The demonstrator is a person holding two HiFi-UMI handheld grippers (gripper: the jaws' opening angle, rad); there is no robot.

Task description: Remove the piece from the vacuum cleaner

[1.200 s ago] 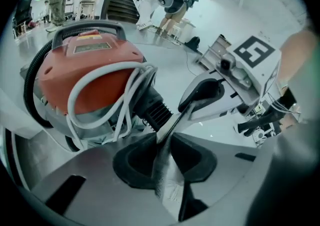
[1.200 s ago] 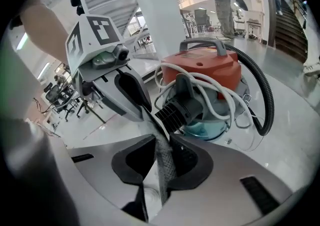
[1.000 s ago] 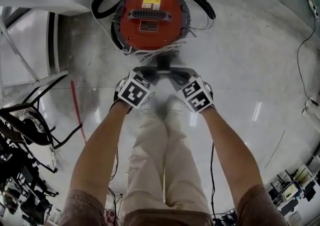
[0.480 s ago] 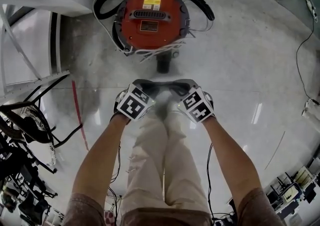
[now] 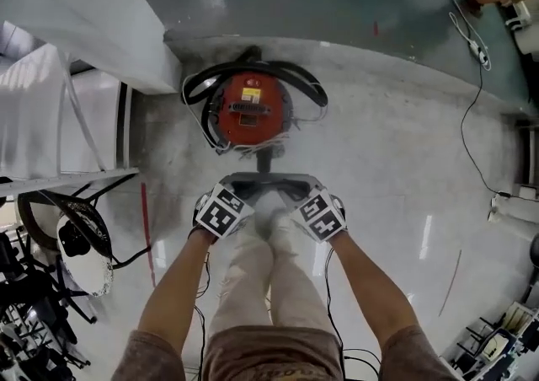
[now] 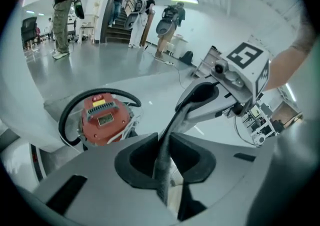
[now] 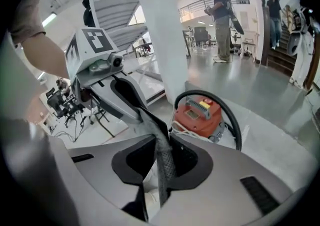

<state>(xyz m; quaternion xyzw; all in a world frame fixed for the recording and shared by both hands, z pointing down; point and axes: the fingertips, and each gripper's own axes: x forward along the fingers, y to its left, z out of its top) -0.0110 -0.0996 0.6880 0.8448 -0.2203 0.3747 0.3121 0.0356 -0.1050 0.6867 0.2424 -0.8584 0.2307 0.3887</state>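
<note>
1. A dark, flat piece (image 5: 269, 179) is held level in front of the person, between the two grippers
2. The left end of the piece is pinched by the jaws of the left gripper (image 5: 242, 190); in the left gripper view the left gripper's (image 6: 162, 145) pads are seen pressed onto a thin, mesh-textured edge of the piece (image 6: 172, 122)
3. The right end is pinched in the same way by the jaws of the right gripper (image 5: 296, 188); in the right gripper view the right gripper (image 7: 162, 145) is closed on the dark strip of the piece (image 7: 150, 117)
4. The red vacuum cleaner (image 5: 250, 111) is stood on the pale floor (image 5: 396, 169) just beyond the piece, with a black hose (image 5: 313, 88) looped around its body
5. A short dark stub (image 5: 264, 160) is seen between the vacuum cleaner and the piece; whether it touches the piece cannot be told
6. In both gripper views the vacuum cleaner (image 6: 102, 120) (image 7: 197, 115) is seen lower down and behind the held piece
7. A thin black cable (image 5: 473, 118) is laid across the floor at the right
</note>
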